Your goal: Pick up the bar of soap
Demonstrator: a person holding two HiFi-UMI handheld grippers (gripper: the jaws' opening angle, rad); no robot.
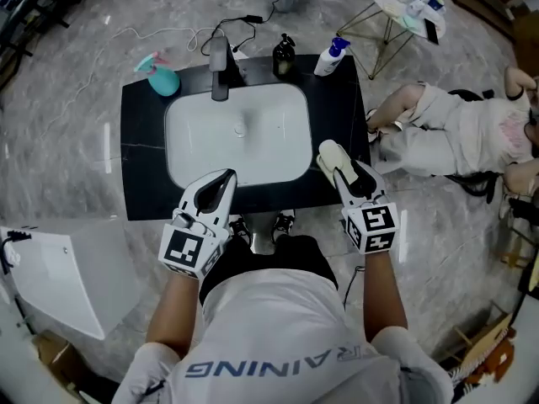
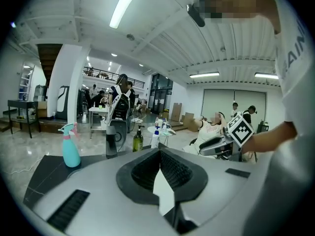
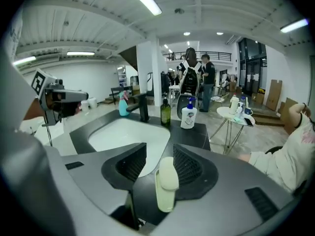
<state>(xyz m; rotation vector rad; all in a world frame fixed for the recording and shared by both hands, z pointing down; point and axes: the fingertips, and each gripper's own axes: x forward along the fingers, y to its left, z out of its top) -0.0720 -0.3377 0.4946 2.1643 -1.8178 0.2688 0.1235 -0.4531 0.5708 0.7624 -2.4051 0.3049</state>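
Observation:
A pale cream bar of soap [image 3: 167, 181] stands on edge between the jaws of my right gripper [image 3: 160, 152]. It lies against the right pad, with a clear gap to the left pad, so this gripper is open. In the head view the soap [image 1: 330, 154] shows at the tip of the right gripper [image 1: 338, 163], over the black counter [image 1: 143, 171] at the front right corner of the white sink basin [image 1: 210, 137]. My left gripper [image 1: 224, 181] hovers over the basin's front edge. Its jaws [image 2: 158, 154] meet at the tips with nothing between them.
At the back of the counter stand a black faucet [image 1: 219, 70], a teal spray bottle [image 1: 160, 79], a dark pump bottle [image 1: 284, 55] and a white pump bottle [image 1: 332, 58]. A person [image 1: 455, 133] sits on the floor to the right. A small round table [image 1: 404, 2] stands behind.

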